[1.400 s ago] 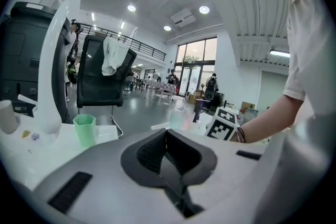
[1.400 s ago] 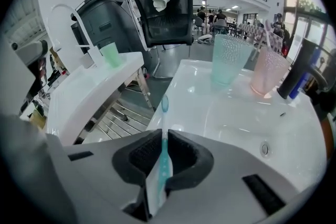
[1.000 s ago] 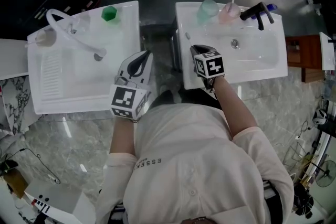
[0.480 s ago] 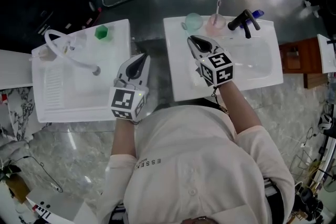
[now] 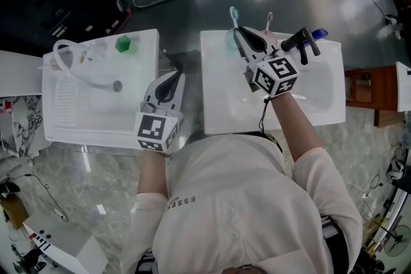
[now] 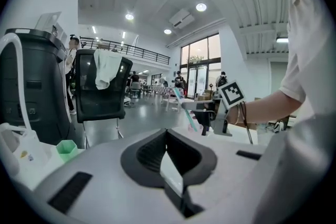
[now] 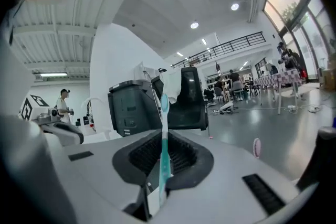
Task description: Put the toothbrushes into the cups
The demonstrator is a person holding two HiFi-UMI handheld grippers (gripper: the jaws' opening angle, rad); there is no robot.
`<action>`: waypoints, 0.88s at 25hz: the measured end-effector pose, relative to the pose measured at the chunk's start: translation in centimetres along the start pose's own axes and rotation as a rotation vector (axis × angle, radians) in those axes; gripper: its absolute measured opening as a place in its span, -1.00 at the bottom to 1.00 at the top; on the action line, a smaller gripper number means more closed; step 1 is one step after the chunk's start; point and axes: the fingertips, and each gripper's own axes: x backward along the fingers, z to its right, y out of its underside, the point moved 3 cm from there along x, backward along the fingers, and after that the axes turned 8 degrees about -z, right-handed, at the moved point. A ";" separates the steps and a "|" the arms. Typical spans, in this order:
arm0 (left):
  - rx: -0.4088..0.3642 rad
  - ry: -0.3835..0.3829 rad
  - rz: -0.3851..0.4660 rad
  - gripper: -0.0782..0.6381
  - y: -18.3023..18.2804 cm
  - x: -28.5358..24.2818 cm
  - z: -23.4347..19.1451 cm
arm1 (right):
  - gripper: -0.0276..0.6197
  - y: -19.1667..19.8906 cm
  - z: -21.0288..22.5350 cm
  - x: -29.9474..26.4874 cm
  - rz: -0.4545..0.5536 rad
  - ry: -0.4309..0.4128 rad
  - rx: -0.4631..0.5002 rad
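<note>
Risk: the slim teal plastic toothbrush (image 7: 163, 136) may pivot in its narrow pinch, miss the rim, or topple the light cup.
Right gripper (image 5: 241, 35): clamped on the toothbrush's lower handle, bristles upward.
Toothbrush position: upright between the jaws, just above the translucent green plastic cup (image 5: 228, 42) at the white basin's (image 5: 321, 106) back edge.
Left gripper (image 5: 173, 77): closed, empty, well apart.

Head view steeply overhead; left gripper view level, toward right gripper (image 6: 185, 106).
</note>
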 end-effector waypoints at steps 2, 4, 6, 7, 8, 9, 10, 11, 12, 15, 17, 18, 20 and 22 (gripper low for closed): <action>0.015 -0.019 -0.007 -0.78 0.2 -0.1 -0.2 | -0.77 -0.2 1.0 -0.7 0.020 -0.006 -0.026; 0.033 -0.033 -0.009 -0.78 0.4 0.0 -0.5 | -0.77 -0.3 1.8 -1.4 0.033 -0.004 -0.030; 0.051 -0.042 -0.007 -0.78 0.6 0.0 -0.7 | -0.77 -0.4 2.2 -2.1 0.050 -0.004 -0.028; 0.058 -0.047 -0.002 -0.78 0.6 0.0 -0.7 | -0.77 -0.4 2.4 -2.4 0.061 -0.003 -0.031; 0.064 -0.053 0.002 -0.78 0.7 0.1 -0.8 | -0.77 -0.3 2.5 -2.7 0.071 -0.001 -0.033; 0.069 -0.060 0.007 -0.78 0.8 0.1 -0.9 | -0.77 0.0 2.7 -3.0 0.078 0.004 -0.034; 0.074 -0.068 0.009 -0.78 0.9 0.1 -1.0 | -0.77 0.3 2.8 -3.4 0.079 0.011 -0.034; 0.079 -0.075 0.008 -0.78 1.0 0.2 -1.1 | -0.77 0.7 3.0 -3.7 0.076 0.021 -0.035; 0.084 -0.080 0.005 -0.78 1.1 0.1 -1.3 | -0.77 1.1 3.2 -4.1 0.068 0.031 -0.036; 0.092 -0.094 -0.004 -0.78 1.5 0.1 -1.7 | -0.77 2.1 3.7 -4.5 0.029 0.050 -0.016; 0.104 -0.103 -0.010 -0.78 1.9 0.2 -1.9 | -0.77 2.7 3.6 -4.4 0.002 0.048 -0.004; 0.110 -0.105 -0.013 -0.78 2.1 0.2 -2.0 | -0.77 3.1 3.6 -4.3 -0.012 0.047 -0.001; 0.116 -0.104 -0.017 -0.78 2.3 0.1 -2.0 | -0.77 3.8 3.6 -3.9 -0.048 0.056 0.006; 0.114 -0.097 -0.020 -0.78 2.5 -0.1 -1.9 | -0.77 4.8 3.8 -3.5 -0.094 0.083 0.006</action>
